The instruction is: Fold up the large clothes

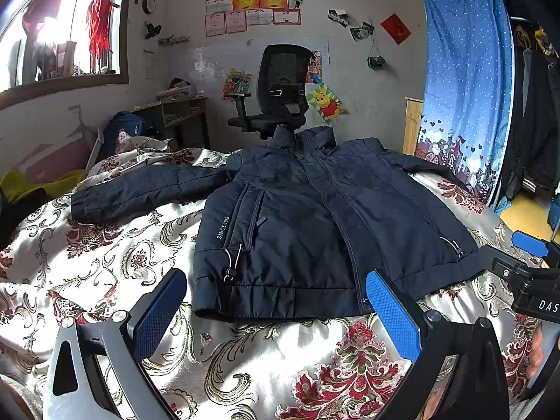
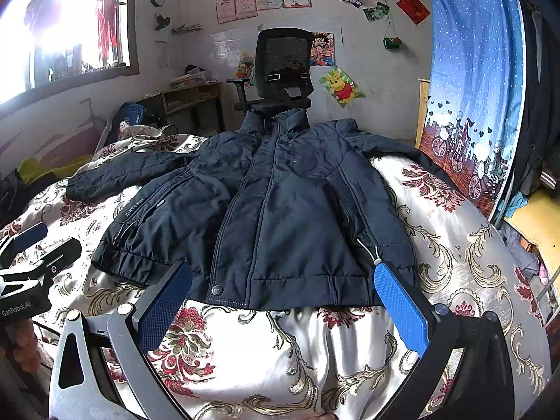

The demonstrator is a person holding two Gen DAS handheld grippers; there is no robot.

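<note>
A dark navy padded jacket (image 1: 308, 217) lay face up and zipped on a floral satin bedspread (image 1: 105, 255), collar toward twelve o'clock and hem toward six, one sleeve (image 1: 140, 192) stretched out toward nine o'clock. The left gripper (image 1: 276, 311) and the right gripper (image 2: 283, 301) both hovered just short of the hem, each with its blue pads spread wide and holding nothing.

The folding appeared not to have begun: the garment was spread flat, with no fold in it. The next move would likely call for closing on a sleeve or a side edge and carrying it across the zip line toward the middle.

White lettering down the jacket's side panel (image 1: 223, 227) read "SINCE 1988". The left gripper's body, seen at nine o'clock in the right wrist view, carried "GenRobot.AI" (image 2: 15, 309); the right gripper's body showed a cut-off "DAS" (image 1: 547, 305). The certificates on the far wall (image 1: 259, 3) were too small to read.
</note>
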